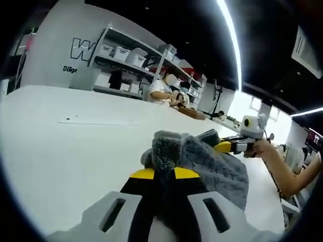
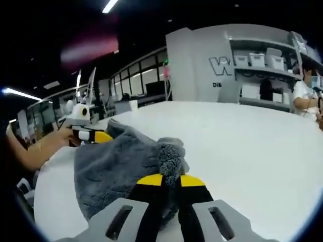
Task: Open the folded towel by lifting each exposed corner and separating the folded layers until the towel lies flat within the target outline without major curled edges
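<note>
A fluffy grey towel [image 1: 212,164] is lifted over the white table [image 1: 65,146]. My left gripper [image 1: 164,174], with yellow-tipped black jaws, is shut on one bunched corner of it. The right gripper [image 1: 229,145] comes in from the right, held by a hand, pinching the towel's far edge. In the right gripper view the same grey towel [image 2: 116,169] hangs between the two tools: my right gripper [image 2: 170,180] is shut on a bunched corner, and the left gripper [image 2: 93,136] grips the opposite corner at the left.
A thin outline [image 1: 98,121] is marked on the white table. Shelving with white bins [image 1: 133,55] stands at the back, and a person [image 1: 161,91] sits near it. A forearm [image 1: 277,166] reaches in from the right.
</note>
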The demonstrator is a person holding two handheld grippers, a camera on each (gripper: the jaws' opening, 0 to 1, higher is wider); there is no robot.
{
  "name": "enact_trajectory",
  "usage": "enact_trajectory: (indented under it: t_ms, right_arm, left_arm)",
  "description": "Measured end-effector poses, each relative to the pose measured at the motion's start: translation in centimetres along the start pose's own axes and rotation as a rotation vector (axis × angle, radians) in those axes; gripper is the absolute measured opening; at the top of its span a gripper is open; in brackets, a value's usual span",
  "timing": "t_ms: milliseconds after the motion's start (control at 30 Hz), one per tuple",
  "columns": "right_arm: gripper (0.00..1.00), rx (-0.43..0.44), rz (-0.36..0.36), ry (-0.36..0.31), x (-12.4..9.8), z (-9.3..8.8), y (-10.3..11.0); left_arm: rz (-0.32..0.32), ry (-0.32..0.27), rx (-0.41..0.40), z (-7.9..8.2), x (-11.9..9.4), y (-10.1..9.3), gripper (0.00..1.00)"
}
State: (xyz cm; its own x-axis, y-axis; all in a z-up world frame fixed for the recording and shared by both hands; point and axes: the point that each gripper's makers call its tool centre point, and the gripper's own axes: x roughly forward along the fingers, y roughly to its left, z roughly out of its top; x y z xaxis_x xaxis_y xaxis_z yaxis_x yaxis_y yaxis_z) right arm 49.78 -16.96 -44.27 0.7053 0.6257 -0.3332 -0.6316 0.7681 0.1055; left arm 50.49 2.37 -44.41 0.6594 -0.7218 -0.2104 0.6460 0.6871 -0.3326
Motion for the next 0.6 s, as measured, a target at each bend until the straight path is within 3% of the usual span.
enact_trajectory:
  t_ms: [300,600]
  right_arm:
    - [0.03,-0.062,0.009,0.015,1.4,1.5,0.1]
    - [0.03,-0.063,-0.002,0.007,2.7,2.6,-1.1]
  left_arm:
    - [0.033,-0.006,0.046,1.2,0.0,1.2,0.09]
    - [0.048,-0.020,0.052,2.7,0.9,2.3,0.09]
